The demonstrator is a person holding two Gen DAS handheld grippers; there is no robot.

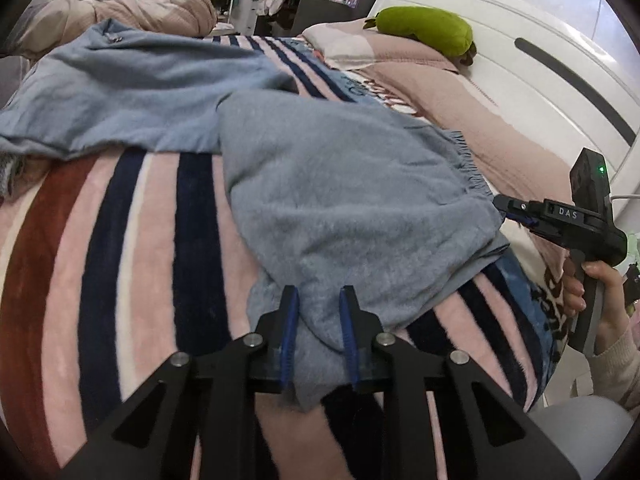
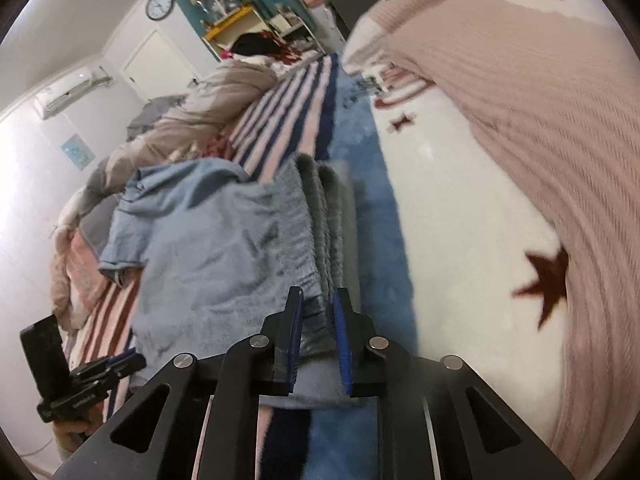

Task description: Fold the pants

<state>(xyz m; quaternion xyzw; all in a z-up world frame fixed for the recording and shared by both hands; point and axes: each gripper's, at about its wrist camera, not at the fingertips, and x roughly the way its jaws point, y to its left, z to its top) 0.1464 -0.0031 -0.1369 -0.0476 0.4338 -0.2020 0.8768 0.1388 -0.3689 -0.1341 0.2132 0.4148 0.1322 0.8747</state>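
Note:
Light blue fleece pants [image 1: 340,200] lie spread on a striped blanket [image 1: 120,260] on a bed, one leg reaching away to the far left. My left gripper [image 1: 318,296] is shut on the near edge of the pants, with bunched fabric between its blue pads. From the right, my right gripper [image 1: 500,204] meets the gathered waistband. In the right wrist view the right gripper [image 2: 318,296] is shut on the waistband of the pants [image 2: 220,248]. There the left gripper [image 2: 128,360] shows at the lower left, at the pants' edge.
A pink knitted quilt [image 1: 460,112] and a green pillow [image 1: 424,28] lie by the white headboard [image 1: 520,60] on the right. A beige duvet heap [image 1: 140,12] fills the far left. A hand [image 1: 600,280] holds the right gripper's handle. Cluttered shelves stand behind.

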